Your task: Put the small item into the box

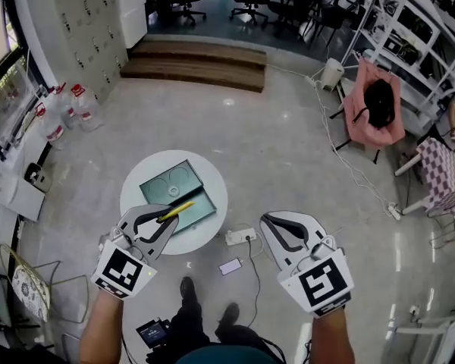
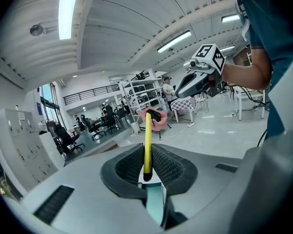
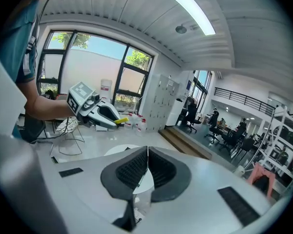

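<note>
A thin yellow pen-like item [image 1: 175,211] sticks out from my left gripper [image 1: 165,218], which is shut on it just above the near edge of the round white table [image 1: 144,177]. An open teal box [image 1: 183,179] lies on that table, just beyond the item's tip. In the left gripper view the yellow item [image 2: 147,143] stands clamped between the ribbed pads of the left gripper [image 2: 146,152]. My right gripper [image 1: 267,220] hovers over the floor right of the table, shut and empty; in its own view the right gripper [image 3: 147,155] shows pads pressed together.
A white power strip [image 1: 240,236] and a phone [image 1: 230,266] lie on the floor beside the table. Water bottles [image 1: 76,105] stand at the left, wooden steps [image 1: 197,63] at the back, a pink chair [image 1: 375,105] at the right. The person's shoes [image 1: 188,288] are below.
</note>
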Demonstrator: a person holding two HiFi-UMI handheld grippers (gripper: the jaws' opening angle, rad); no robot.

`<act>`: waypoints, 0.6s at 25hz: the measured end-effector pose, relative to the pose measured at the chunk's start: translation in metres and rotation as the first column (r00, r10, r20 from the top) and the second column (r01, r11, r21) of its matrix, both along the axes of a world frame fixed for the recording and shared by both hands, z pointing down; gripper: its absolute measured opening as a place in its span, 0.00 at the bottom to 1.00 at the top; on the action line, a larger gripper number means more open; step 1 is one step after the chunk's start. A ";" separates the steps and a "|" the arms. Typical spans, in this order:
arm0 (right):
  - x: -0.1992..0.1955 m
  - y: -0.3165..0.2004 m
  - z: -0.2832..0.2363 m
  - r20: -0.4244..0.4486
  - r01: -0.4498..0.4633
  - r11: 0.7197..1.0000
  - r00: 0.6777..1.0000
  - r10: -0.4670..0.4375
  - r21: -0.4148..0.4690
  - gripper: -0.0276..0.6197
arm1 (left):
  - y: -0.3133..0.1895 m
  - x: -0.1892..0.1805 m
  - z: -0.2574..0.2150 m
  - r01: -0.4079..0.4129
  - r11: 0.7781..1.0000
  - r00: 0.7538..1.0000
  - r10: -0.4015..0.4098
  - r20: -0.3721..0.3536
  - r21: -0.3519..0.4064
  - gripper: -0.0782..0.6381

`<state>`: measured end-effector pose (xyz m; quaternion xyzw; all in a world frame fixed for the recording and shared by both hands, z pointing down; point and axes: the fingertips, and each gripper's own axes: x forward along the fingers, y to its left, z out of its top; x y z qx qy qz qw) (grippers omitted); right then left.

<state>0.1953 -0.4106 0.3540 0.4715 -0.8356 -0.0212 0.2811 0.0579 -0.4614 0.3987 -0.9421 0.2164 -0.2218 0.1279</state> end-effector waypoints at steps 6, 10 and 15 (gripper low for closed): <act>0.012 -0.046 0.048 0.006 -0.034 0.998 0.999 0.035 -0.050 0.10 | -0.052 0.012 0.060 -0.016 0.998 0.999 0.018 0.031 -0.069 0.20; 0.017 -0.071 0.080 0.007 -0.053 0.995 0.999 0.054 -0.085 0.10 | -0.083 0.015 0.105 -0.020 0.993 0.998 0.026 0.055 -0.118 0.20; 0.022 -0.104 0.123 0.010 -0.070 0.990 0.997 0.072 -0.126 0.10 | -0.121 0.020 0.159 -0.020 0.985 0.997 0.034 0.076 -0.173 0.20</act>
